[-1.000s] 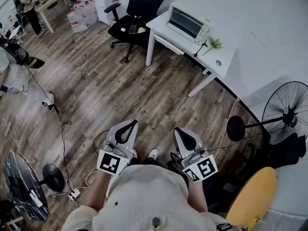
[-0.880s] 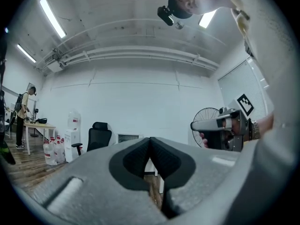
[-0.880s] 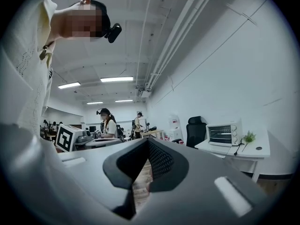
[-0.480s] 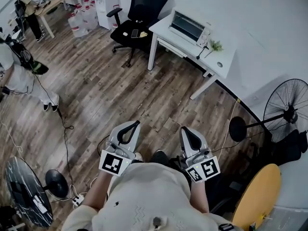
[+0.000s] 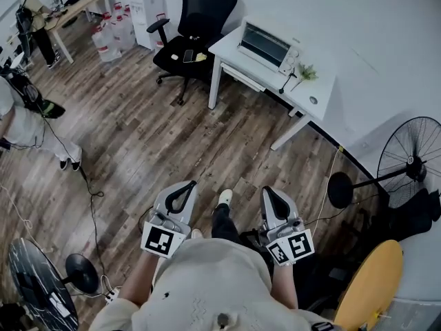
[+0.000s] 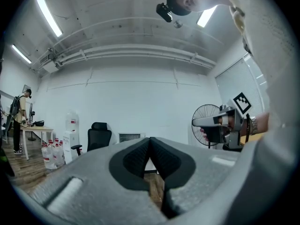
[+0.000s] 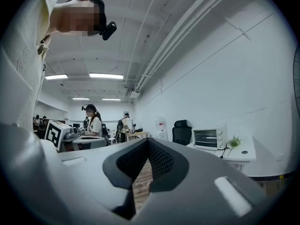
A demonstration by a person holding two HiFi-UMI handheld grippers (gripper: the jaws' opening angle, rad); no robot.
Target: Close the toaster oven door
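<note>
Left gripper (image 6: 150,140): jaws pressed together, nothing between them; held level in front of the person's body.
Right gripper (image 7: 149,143): jaws likewise closed and empty, level, beside the left one.
Marking: each gripper carries a cube (image 5: 160,238) with black-and-white square patterns, no lettering.
Toaster oven (image 5: 265,45): on a white desk (image 5: 315,87) against the far wall, well apart from both grippers, glass front facing the room. A small plant (image 5: 305,72) stands just beside its knob end.
Chair (image 5: 196,26): black, at the desk's left end.
Fan (image 5: 412,161): standing, at the right.
Bottles (image 5: 110,27): clustered by the far wall, labels too small to read.
Head view only: plank floor, trailing cables.
Right gripper view only: people at distant desks.
Left gripper view only: the right gripper in a hand, before the fan.
</note>
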